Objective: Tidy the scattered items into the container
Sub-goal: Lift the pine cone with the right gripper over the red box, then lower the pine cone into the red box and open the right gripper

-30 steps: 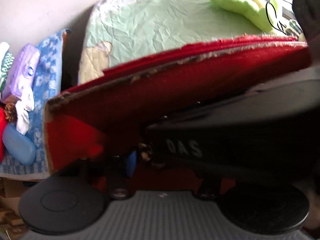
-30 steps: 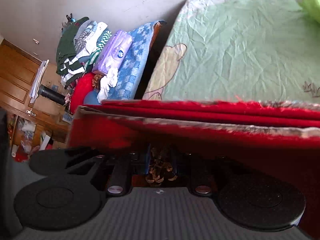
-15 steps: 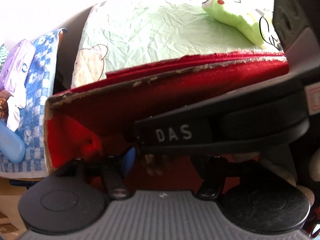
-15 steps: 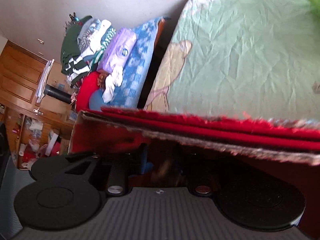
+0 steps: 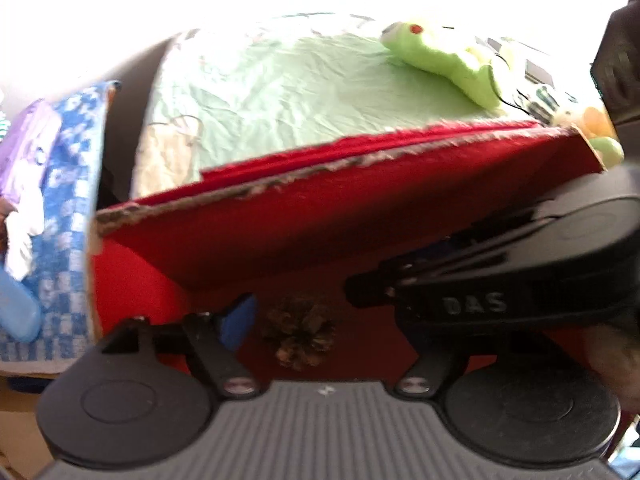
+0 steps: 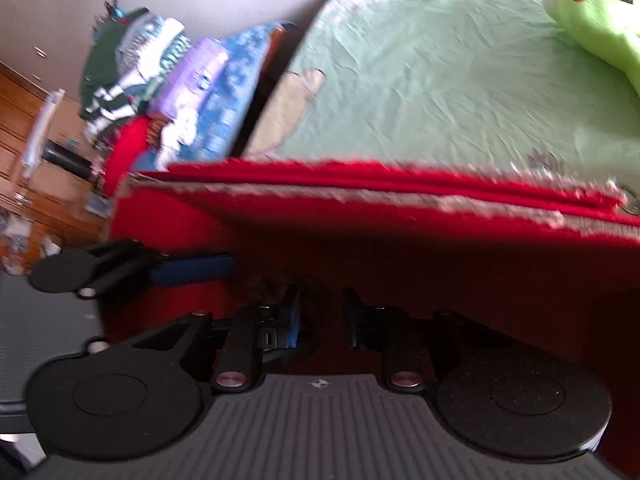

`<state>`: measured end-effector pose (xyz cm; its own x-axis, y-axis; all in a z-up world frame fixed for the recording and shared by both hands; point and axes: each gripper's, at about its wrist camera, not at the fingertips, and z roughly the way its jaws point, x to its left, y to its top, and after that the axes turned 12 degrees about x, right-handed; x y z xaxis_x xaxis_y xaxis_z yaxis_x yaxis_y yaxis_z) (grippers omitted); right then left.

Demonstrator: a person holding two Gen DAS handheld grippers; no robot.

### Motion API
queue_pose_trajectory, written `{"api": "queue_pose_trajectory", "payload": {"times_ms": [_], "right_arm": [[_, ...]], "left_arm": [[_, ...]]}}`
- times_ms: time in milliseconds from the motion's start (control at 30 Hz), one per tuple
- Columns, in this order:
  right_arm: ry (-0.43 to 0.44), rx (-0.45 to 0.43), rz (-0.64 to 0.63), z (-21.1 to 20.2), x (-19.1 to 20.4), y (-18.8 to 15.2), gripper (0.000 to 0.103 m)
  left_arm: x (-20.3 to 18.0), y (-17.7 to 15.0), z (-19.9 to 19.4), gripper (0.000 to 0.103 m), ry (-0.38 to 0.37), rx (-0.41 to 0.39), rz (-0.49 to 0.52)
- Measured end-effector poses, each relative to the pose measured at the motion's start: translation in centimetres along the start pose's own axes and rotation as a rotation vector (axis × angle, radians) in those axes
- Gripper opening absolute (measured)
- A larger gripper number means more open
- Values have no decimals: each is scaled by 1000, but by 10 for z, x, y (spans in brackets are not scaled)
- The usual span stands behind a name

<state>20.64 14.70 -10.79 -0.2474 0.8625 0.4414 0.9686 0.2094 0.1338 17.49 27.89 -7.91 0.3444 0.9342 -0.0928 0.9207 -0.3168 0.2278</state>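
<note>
A red box (image 5: 280, 236) stands open on the bed, its frayed rim nearest the green sheet. On its floor lies a brown pine cone (image 5: 298, 336), between the fingers of my left gripper (image 5: 320, 316). Those jaws are opening and the blue pad (image 5: 236, 322) stands clear of the cone. The black housing of the other gripper (image 5: 520, 280) crosses over the right finger and hides it. In the right wrist view the red box (image 6: 400, 248) fills the middle. My right gripper (image 6: 322, 316) is inside it, jaws closing on nothing. The left gripper's blue finger (image 6: 192, 270) reaches in from the left.
A green plush toy (image 5: 440, 60) (image 6: 592, 20) lies on the pale green sheet (image 5: 280, 92) behind the box. Left of the bed are a blue checked cloth (image 5: 64, 184), a purple pack (image 6: 200, 68), piled clothes (image 6: 120, 64) and a wooden cabinet (image 6: 16, 100).
The left jaws have spread and the pine cone now lies in plain sight on the box floor. The right gripper has drawn back; the cone is no longer between its fingers.
</note>
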Motion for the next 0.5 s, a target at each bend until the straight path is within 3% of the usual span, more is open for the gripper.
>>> {"api": "queue_pose_trajectory", "payload": {"times_ms": [167,300,433,500], "right_arm": [[-25,72,-12,17,4,6,22],[-29,111,-36,30,12,10,20],[34,104,-62,36,11,15,12],[121,111,-33,39,2,17,12]], "left_arm": [[-6,-8,7,79,-55,49,42],[-6,-5,11,80,-32,70,25],[0,0,16,81,-8,89,-20],[2,1,18,80,0,89,-27]]}}
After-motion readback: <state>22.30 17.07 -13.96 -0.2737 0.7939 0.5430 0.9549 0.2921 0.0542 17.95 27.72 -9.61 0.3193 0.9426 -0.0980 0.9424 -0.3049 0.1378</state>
